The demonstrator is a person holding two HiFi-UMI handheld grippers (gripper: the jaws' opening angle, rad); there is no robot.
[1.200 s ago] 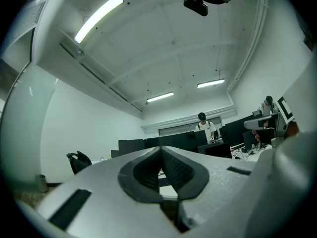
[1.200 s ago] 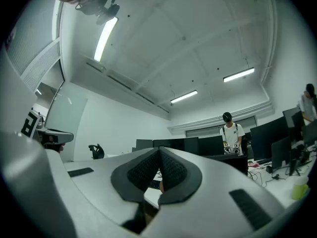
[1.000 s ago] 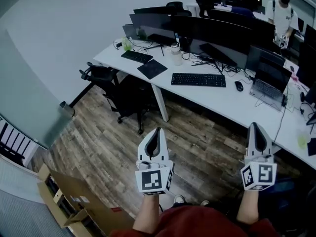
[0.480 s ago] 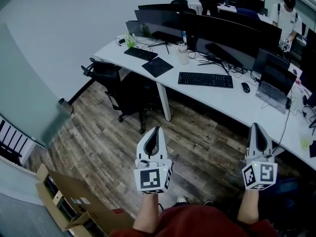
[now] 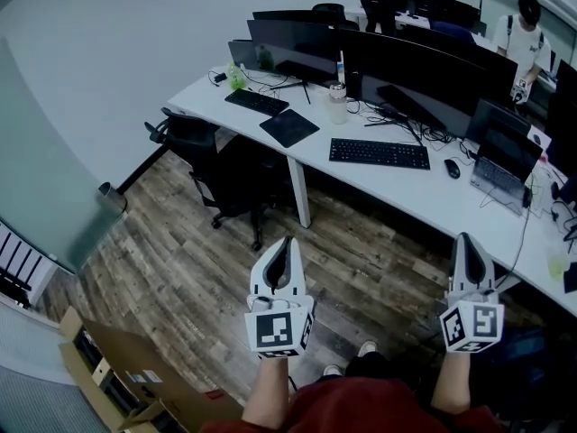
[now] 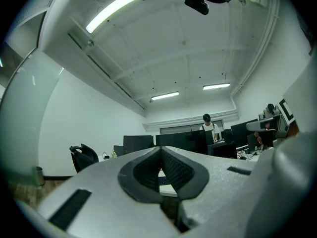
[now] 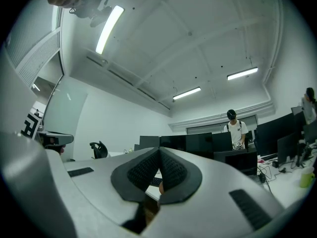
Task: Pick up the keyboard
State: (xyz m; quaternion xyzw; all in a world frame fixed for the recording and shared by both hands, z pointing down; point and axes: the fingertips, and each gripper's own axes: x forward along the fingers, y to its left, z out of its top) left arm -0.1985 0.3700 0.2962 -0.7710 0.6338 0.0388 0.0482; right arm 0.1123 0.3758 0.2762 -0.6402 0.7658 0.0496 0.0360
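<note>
A black keyboard point(image 5: 379, 153) lies on the long white desk point(image 5: 433, 197) in front of a wide dark monitor. A second, smaller keyboard point(image 5: 256, 102) lies further left on the same desk. My left gripper point(image 5: 287, 245) hangs over the wooden floor well short of the desk, jaws shut and empty. My right gripper point(image 5: 468, 242) is level with it, close to the desk's front edge, also shut on nothing. In the left gripper view the left gripper point(image 6: 161, 150) points at the desk, and a strip of keyboard point(image 6: 163, 180) shows behind the tips. The right gripper point(image 7: 159, 152) shows the same.
A black office chair point(image 5: 221, 174) stands at the desk's left part. A dark pad point(image 5: 288, 127), a cup point(image 5: 338, 103), a mouse point(image 5: 452, 169) and a laptop point(image 5: 500, 165) sit on the desk. A cardboard box point(image 5: 117, 377) stands at lower left. A person point(image 5: 524, 39) stands far behind.
The desk and keyboard have drawn a little nearer and lower in the head view. Both grippers stay shut and keep their places in the view.
</note>
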